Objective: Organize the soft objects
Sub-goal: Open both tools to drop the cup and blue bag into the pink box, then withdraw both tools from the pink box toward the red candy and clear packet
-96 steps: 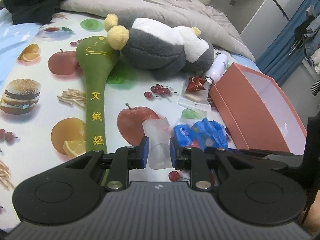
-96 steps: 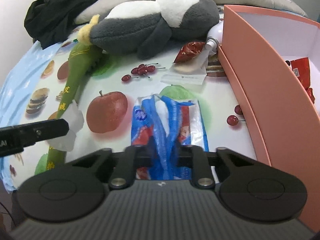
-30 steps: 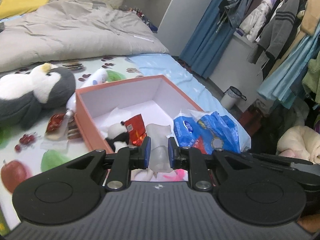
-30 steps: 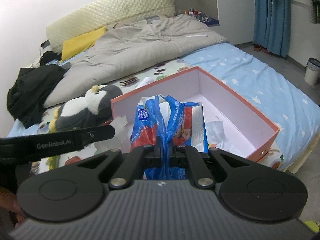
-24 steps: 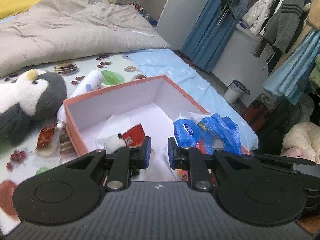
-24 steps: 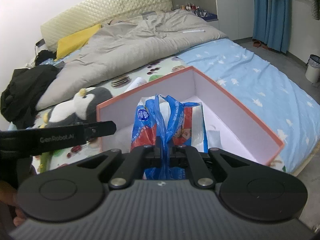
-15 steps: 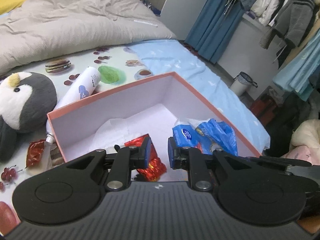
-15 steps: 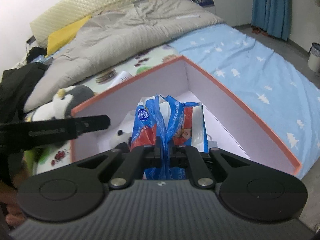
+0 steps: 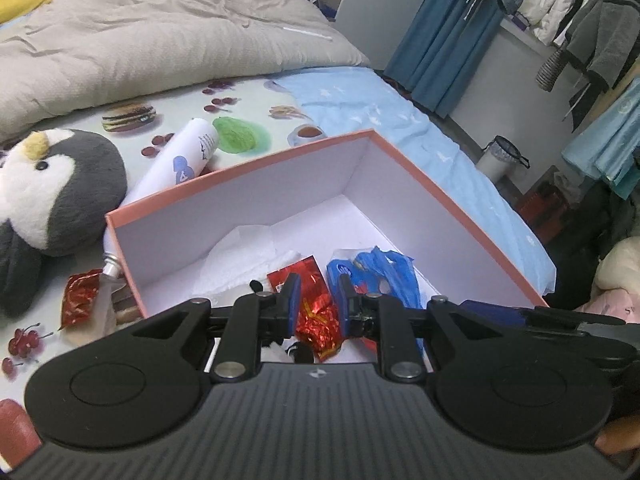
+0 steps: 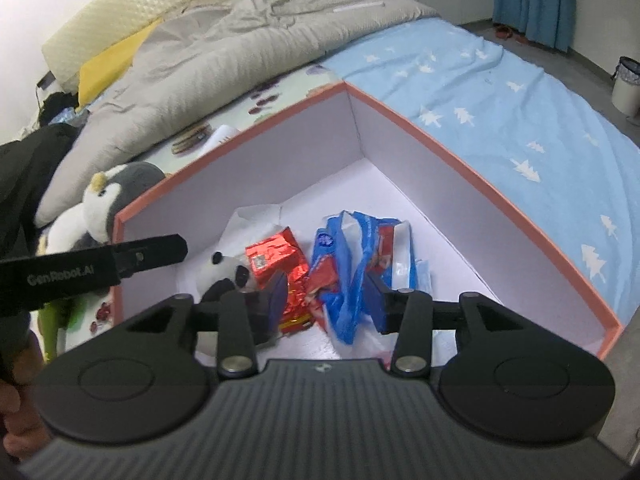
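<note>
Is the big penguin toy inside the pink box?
No, the big penguin toy lies on the bed outside the pink box, by its left wall in the left wrist view.

Orange box (image 10: 480,184) with white interior stands open on the bed. Inside it, on the floor: a crumpled blue, red and white plastic bag (image 10: 352,264), lying loose toward the near side; a shiny red foil packet (image 10: 276,260) touching the bag's left edge; a small panda plush (image 10: 226,276) left of the packet; white tissue (image 10: 256,216) behind them.
</note>
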Tool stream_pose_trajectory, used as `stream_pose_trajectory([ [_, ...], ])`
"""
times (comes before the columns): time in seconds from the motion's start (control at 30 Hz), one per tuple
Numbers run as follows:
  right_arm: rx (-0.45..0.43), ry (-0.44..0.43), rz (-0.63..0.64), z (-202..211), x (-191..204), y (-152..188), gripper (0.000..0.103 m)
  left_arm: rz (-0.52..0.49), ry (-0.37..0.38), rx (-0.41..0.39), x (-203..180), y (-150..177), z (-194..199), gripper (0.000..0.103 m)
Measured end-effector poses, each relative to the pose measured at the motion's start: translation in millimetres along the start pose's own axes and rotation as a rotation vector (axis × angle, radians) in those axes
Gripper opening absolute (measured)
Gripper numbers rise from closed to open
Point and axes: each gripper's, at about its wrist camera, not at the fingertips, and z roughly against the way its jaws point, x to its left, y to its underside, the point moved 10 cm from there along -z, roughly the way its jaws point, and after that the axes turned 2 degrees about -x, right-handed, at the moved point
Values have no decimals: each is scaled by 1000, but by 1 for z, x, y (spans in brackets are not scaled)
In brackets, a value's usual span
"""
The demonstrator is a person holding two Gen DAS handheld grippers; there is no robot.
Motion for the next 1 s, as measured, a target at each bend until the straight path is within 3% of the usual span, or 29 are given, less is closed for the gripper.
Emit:
stream_pose_trajectory([
  [0.27, -68, -22, 17, 52, 20, 13, 45, -3, -5, -50, -4, 26, 63, 23],
  [0.7, -142, -73, 55, 124, 67, 64, 45, 32, -48, -134, 11, 87, 172, 23],
  [0.83, -153, -91, 78, 139, 82, 80, 45, 52, -62, -170, 19, 104, 202, 37],
  [1.0, -154, -123, 123, 153, 103, 101, 45, 71, -84, -193, 29, 123, 230, 43],
])
